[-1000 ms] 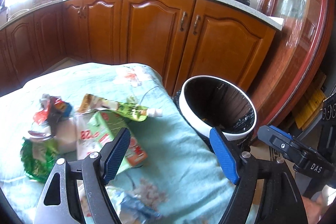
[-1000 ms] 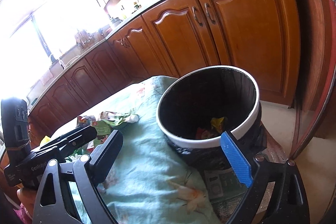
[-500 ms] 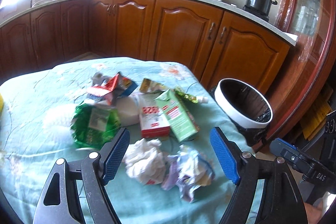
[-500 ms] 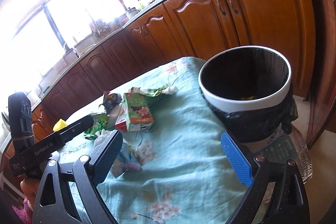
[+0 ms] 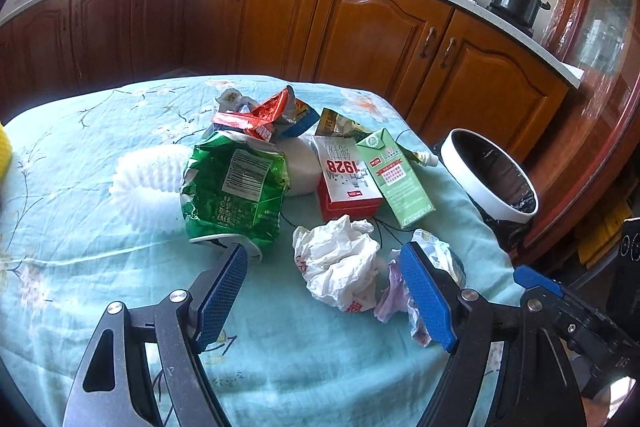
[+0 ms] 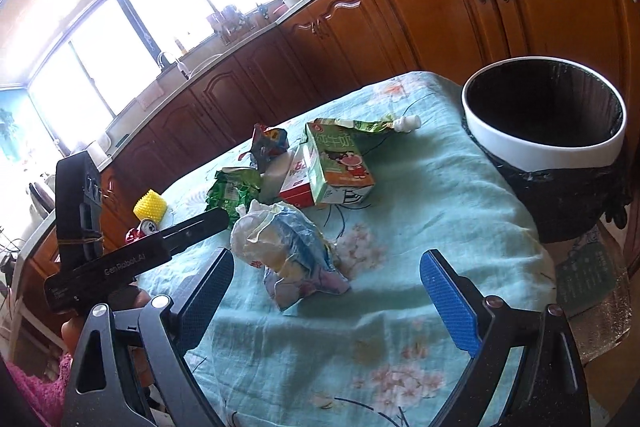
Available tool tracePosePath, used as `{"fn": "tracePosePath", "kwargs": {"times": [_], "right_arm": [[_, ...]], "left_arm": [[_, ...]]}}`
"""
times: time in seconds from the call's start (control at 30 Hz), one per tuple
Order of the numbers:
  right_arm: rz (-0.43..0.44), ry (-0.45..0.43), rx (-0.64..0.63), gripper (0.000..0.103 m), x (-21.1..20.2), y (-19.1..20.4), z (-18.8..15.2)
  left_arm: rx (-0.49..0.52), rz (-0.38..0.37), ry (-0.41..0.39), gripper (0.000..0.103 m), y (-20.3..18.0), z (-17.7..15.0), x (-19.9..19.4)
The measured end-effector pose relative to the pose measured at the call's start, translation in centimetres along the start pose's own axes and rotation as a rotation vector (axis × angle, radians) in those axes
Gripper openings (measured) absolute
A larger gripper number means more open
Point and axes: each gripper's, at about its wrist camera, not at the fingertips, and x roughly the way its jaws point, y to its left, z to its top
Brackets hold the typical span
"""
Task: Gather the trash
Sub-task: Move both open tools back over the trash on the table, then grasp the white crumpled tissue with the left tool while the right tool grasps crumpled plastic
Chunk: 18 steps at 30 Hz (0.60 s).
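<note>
While crumpled bag (image 5: 338, 263) fronts left claw (image 5: 322, 291).

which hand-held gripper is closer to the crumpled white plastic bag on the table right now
Left. The left hand-held gripper has the crumpled white bag between its open fingers. The right hand-held gripper sits to the bag's right, near the table edge.

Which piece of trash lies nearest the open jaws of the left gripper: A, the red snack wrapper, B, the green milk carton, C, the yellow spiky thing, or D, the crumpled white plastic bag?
D: in the left wrist view the crumpled white plastic bag lies just ahead of the left gripper, roughly between its open jaws, while the green milk carton sits farther back on the table.
</note>
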Motion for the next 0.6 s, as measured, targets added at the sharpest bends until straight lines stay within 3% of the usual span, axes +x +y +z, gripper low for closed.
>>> {"fn": "tracePosePath", "kwargs": {"times": [0.07, 0.23, 0.27, 0.4, 0.5, 0.6], "right_arm": [[0.016, 0.017, 0.001, 0.091, 1.0, 0.1, 0.0], [0.036, 0.080, 0.001, 0.066, 3.4, -0.1, -0.1], [0.042, 0.094, 0.002, 0.063, 3.8, -0.2, -0.1], [0.056, 0.132, 0.000, 0.031, 5.1, -0.2, -0.6], [0.053, 0.116, -0.017, 0.021, 4.5, -0.1, -0.6], [0.047, 0.090, -0.033, 0.019, 3.5, 0.0, -0.3]], "left_arm": [[0.012, -0.006, 0.010, 0.077, 0.2, 0.2, 0.5], [0.035, -0.012, 0.047, 0.069, 0.3, 0.3, 2.3], [0.036, -0.015, 0.058, 0.064, 0.4, 0.2, 2.7], [0.037, -0.034, 0.101, 0.040, 0.5, 0.2, 4.1], [0.055, -0.032, 0.078, 0.029, 0.3, 0.2, 4.1], [0.067, -0.042, 0.071, 0.019, -0.1, 0.2, 4.0]]}}
